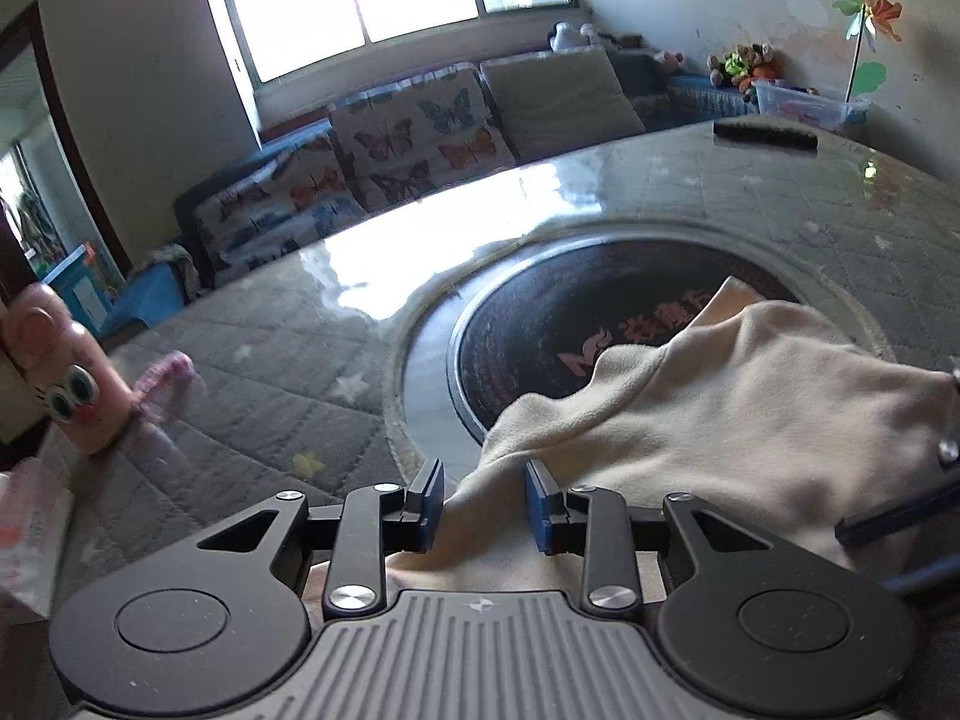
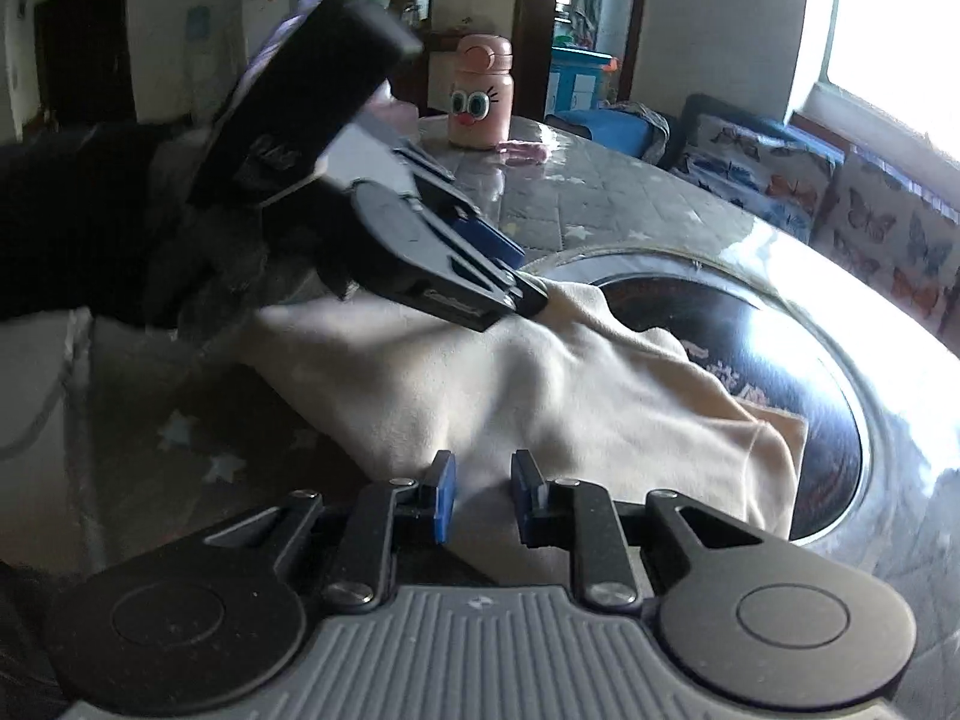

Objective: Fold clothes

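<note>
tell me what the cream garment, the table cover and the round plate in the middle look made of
Garment: soft matte knit or fleece, going by its fuzzy surface and rounded folds. Table cover: grey quilted fabric with stitched diamonds and stars, apparently under a clear glossy sheet that mirrors the window. Plate: dark glossy glass or metal, hard to tell; sharp reflections.

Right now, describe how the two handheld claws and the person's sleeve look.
Each claw, left and right, has a grey ribbed body, black round-ended linkage arms with silver screws, and two blue-padded fingers. In the right wrist view the left claw carries a black boxy block on top, held by an arm in a dark sleeve.
</note>
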Demonstrator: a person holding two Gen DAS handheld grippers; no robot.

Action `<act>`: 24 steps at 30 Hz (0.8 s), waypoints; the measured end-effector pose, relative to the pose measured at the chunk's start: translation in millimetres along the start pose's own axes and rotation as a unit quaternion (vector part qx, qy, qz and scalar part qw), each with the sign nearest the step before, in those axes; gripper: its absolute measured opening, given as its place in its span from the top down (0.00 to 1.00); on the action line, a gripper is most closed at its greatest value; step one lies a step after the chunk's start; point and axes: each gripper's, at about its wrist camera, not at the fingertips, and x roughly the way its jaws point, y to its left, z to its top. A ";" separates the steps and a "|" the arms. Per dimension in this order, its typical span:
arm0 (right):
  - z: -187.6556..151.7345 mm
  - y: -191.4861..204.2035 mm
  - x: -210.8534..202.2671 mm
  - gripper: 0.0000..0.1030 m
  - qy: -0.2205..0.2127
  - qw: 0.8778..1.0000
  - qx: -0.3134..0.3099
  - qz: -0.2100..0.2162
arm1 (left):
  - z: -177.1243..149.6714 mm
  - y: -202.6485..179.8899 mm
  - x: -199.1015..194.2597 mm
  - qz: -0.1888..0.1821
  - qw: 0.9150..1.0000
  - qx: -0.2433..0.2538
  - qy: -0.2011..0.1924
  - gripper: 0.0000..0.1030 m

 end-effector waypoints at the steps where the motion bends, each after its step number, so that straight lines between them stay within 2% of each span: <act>1: 0.4 -3.1 -4.6 0.80 -0.005 1.000 0.013 0.004 | -1.1 -1.2 -8.6 0.000 1.000 0.001 -0.007 0.68; 6: -2.1 -25.0 -17.0 0.79 -0.029 0.997 0.068 -0.018 | -15.3 -13.2 -41.4 -0.023 0.999 0.000 -0.024 0.68; 10: -18.7 -48.5 -14.2 0.79 -0.018 0.992 0.119 -0.039 | -37.0 -23.2 -50.7 -0.029 0.999 0.005 -0.015 0.68; 13: -33.6 -58.9 -15.1 0.78 -0.013 0.988 0.145 -0.047 | -51.1 -17.1 -53.4 -0.026 1.000 -0.014 -0.007 0.68; 17: -37.8 -62.5 -26.2 0.78 -0.009 0.988 0.147 -0.056 | -60.1 -0.5 -59.9 -0.028 0.998 -0.050 -0.008 0.68; 22: -26.5 -63.9 -28.4 0.76 -0.029 0.988 0.143 -0.059 | -62.5 3.9 -59.6 -0.024 0.998 -0.056 -0.008 0.67; 24: -22.9 -67.9 -21.1 0.76 -0.036 0.987 0.148 -0.057 | -63.1 5.8 -58.2 -0.023 0.998 -0.060 -0.008 0.64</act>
